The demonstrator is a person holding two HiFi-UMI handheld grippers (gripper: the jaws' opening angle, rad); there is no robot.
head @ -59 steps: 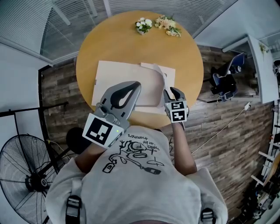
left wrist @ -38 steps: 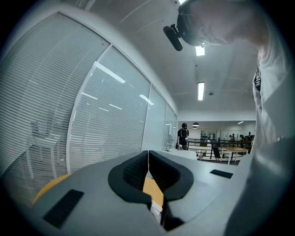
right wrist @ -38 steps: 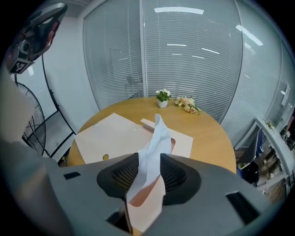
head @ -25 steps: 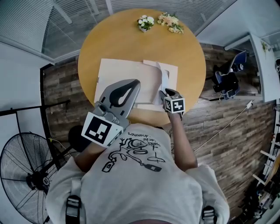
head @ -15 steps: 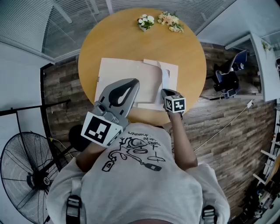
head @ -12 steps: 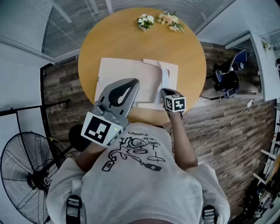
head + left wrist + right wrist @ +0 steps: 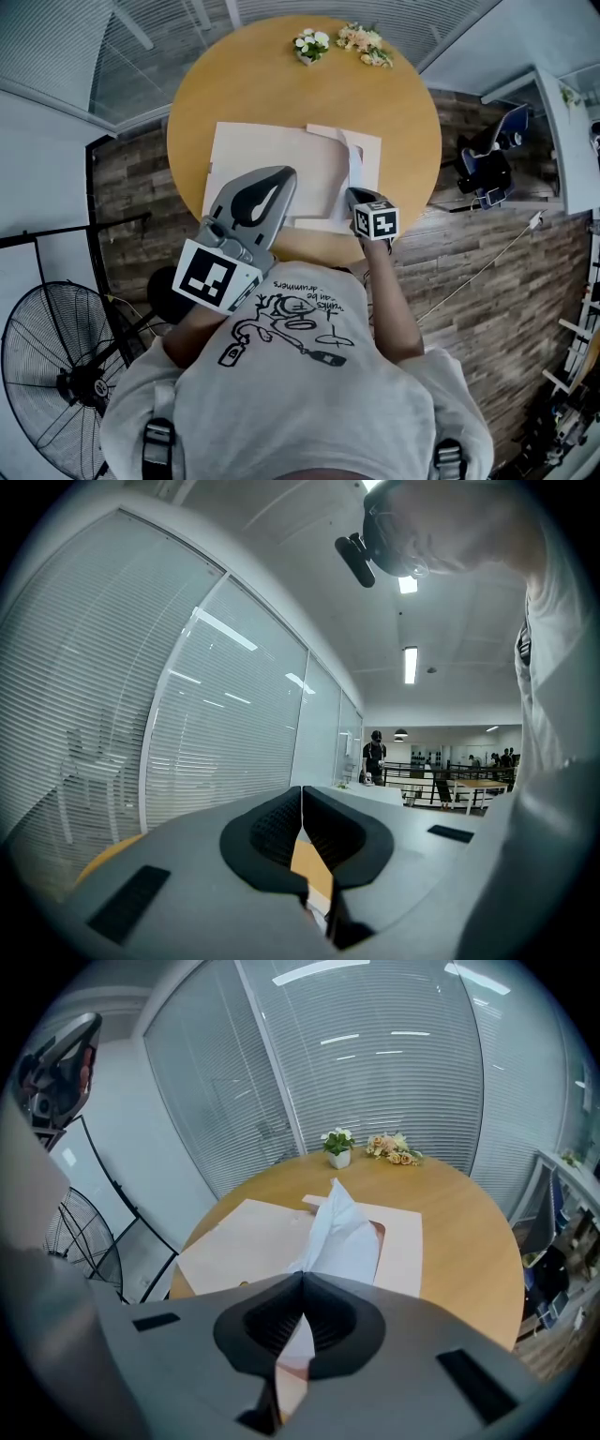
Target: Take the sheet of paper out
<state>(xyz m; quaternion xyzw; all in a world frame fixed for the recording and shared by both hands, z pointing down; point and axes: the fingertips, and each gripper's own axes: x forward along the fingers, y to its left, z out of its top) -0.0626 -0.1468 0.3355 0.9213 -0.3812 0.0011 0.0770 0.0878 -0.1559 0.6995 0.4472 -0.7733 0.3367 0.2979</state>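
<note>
Right gripper view only: right gripper (image 7: 302,1275) jaws, just closed, pinch the sheet of paper (image 7: 343,1237). Left gripper view: left gripper (image 7: 301,789) jaws together, empty. Round wooden table (image 7: 272,84); window blinds (image 7: 394,1054) behind.

The right tool (image 7: 356,195), open earlier beside the sheet of paper (image 7: 343,1232), has just closed its jaws on it.

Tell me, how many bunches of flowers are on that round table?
2. A white-flowered bunch stands at the table's far edge, and a peach-coloured bunch lies beside it, to its right. No others show.
</note>
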